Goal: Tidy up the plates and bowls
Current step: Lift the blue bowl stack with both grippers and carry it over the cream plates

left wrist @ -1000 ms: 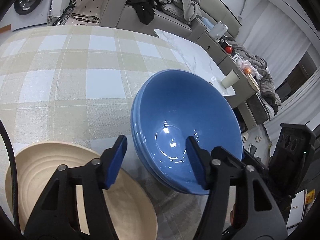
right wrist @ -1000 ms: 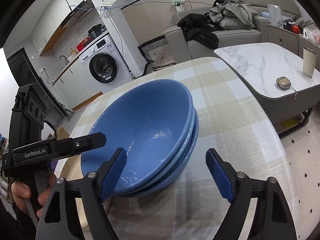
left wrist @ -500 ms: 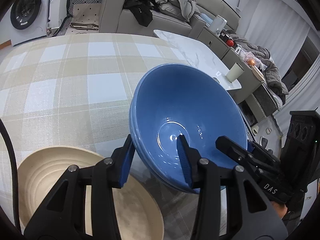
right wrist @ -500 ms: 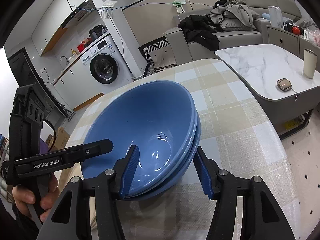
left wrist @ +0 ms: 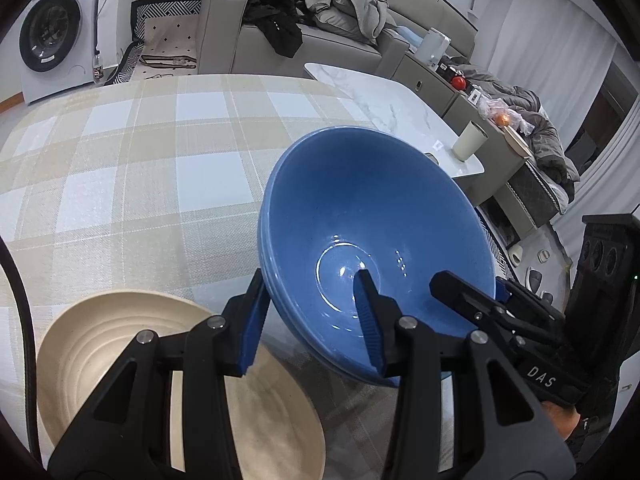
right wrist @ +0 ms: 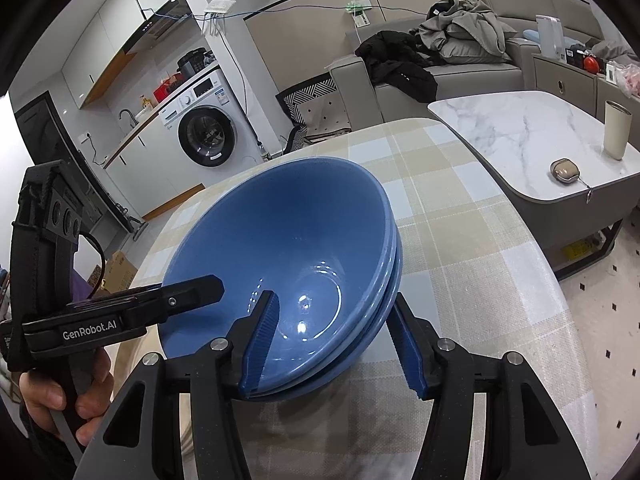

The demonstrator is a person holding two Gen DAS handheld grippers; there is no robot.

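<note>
Over the checked table [left wrist: 120,168], left gripper [left wrist: 310,316] and right gripper [right wrist: 334,340] each pinch three nested blue bowls [left wrist: 372,220]; one cream plate [left wrist: 160,380] nearby.

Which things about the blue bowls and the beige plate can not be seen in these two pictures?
- Blue bowls: whether they rest on the table, both views; their own walls hide the base.
- Beige plate: near part, left wrist view; left gripper covers it.
- Right gripper: firmness of its grip.

blue bowls [left wrist: 376,216] x3 stacked | beige plate [left wrist: 120,360] x1 | cup [left wrist: 467,145] x1
</note>
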